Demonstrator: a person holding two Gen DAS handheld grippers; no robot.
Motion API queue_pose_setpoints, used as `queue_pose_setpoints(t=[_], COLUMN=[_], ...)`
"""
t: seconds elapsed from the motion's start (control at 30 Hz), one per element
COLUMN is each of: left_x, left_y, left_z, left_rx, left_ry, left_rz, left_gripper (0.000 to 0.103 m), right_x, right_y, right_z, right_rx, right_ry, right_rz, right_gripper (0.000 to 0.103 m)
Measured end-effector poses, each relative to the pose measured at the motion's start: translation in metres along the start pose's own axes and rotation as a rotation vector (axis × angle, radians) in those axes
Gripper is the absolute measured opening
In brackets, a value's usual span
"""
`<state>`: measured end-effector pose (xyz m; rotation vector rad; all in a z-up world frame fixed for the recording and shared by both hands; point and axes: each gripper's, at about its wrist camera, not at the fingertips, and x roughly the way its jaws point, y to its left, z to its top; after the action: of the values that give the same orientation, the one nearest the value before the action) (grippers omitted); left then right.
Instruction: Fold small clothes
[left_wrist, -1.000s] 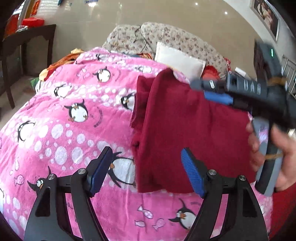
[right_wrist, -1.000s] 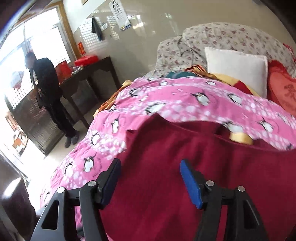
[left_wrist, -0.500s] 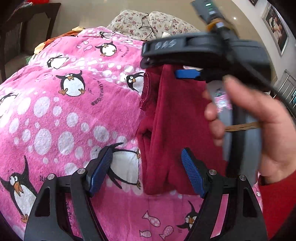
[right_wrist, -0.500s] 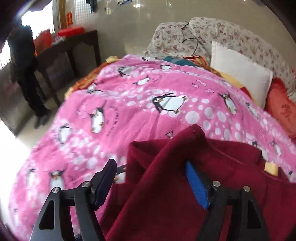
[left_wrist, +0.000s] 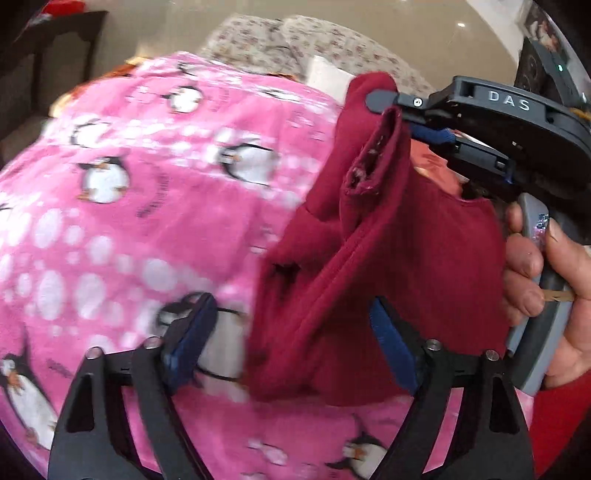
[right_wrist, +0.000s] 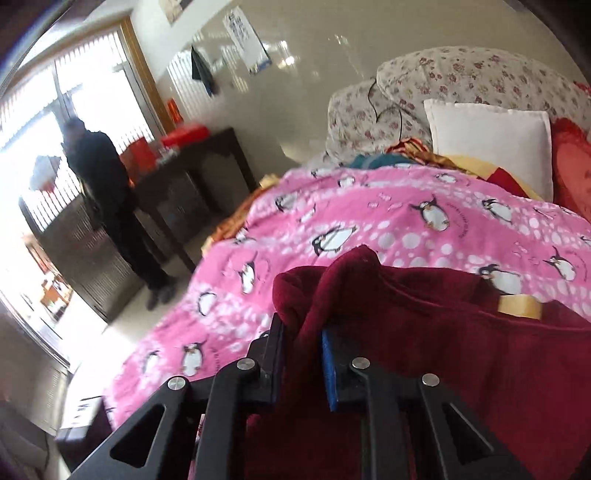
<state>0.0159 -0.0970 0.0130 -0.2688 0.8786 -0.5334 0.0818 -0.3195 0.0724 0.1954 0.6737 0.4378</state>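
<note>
R gripper (right_wrist: 301, 356) jaws clamped on a raised fold of the dark red garment (right_wrist: 461, 354), fabric bunched up btwn the pads. Rest of garment spreads right over the pink penguin blanket (right_wrist: 369, 221) on the bed. White pillow (right_wrist: 491, 147) + floral pillows (right_wrist: 461, 77) at far end. Person in dark clothes (right_wrist: 107, 192) standing by dark surface (right_wrist: 199, 162) near window, blurry.
</note>
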Motion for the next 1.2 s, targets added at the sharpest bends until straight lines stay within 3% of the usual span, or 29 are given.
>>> queue_pose_setpoints(t=[0.07, 0.17, 0.33, 0.53, 0.67, 0.77, 0.83, 0.87, 0.9, 0.93, 1.0, 1.1, 1.2], left_x=[-0.003, -0.022, -0.045, 0.004, 0.042, 0.045, 0.028, 0.017, 0.005, -0.003, -0.018, -0.015, 0.006], left_y=[-0.013, -0.050, -0.135, -0.196, -0.210, -0.209, -0.208, -0.207, -0.204, -0.200, -0.193, -0.180, -0.173], left_z=[0.000, -0.002, -0.011, -0.032, -0.045, -0.046, -0.046, -0.045, -0.044, -0.042, -0.044, -0.041, -0.043], left_rx=[0.023, 0.144, 0.349, 0.443, 0.435, 0.449, 0.491, 0.512, 0.539, 0.564, 0.593, 0.567, 0.520], left_ry=[0.034, -0.015, -0.069, 0.053, 0.160, 0.173, 0.151, 0.135, 0.107, 0.081, 0.033, 0.000, 0.049], left_rz=[-0.032, -0.026, -0.132, -0.233, -0.266, -0.249, -0.212, -0.189, -0.171, -0.154, -0.114, -0.081, -0.074], left_gripper=[0.048, 0.036, 0.036, 0.036, 0.031, 0.031, 0.031, 0.031, 0.036, 0.040, 0.060, 0.062, 0.062], right_x=[-0.016, -0.050, -0.120, -0.163, -0.156, -0.149, -0.162, -0.173, -0.184, -0.192, -0.199, -0.194, -0.180], right_y=[-0.004, -0.016, -0.056, -0.121, -0.172, -0.198, -0.202, -0.202, -0.199, -0.195, -0.181, -0.162, -0.157], right_z=[0.001, 0.001, -0.001, -0.026, -0.053, -0.067, -0.072, -0.074, -0.076, -0.078, -0.080, -0.086, -0.089], right_rx=[0.004, 0.002, 0.039, 0.104, 0.197, 0.267, 0.312, 0.333, 0.340, 0.343, 0.334, 0.292, 0.285], right_ry=[-0.019, -0.055, -0.142, -0.135, -0.095, -0.086, -0.124, -0.147, -0.165, -0.174, -0.170, -0.114, -0.089], right_rz=[0.019, 0.026, 0.004, -0.154, -0.246, -0.209, -0.161, -0.149, -0.119, -0.077, -0.018, -0.071, -0.075], right_gripper=[0.016, 0.015, 0.015, 0.013, 0.013, 0.013, 0.021, 0.033, 0.046, 0.050, 0.054, 0.060, 0.061])
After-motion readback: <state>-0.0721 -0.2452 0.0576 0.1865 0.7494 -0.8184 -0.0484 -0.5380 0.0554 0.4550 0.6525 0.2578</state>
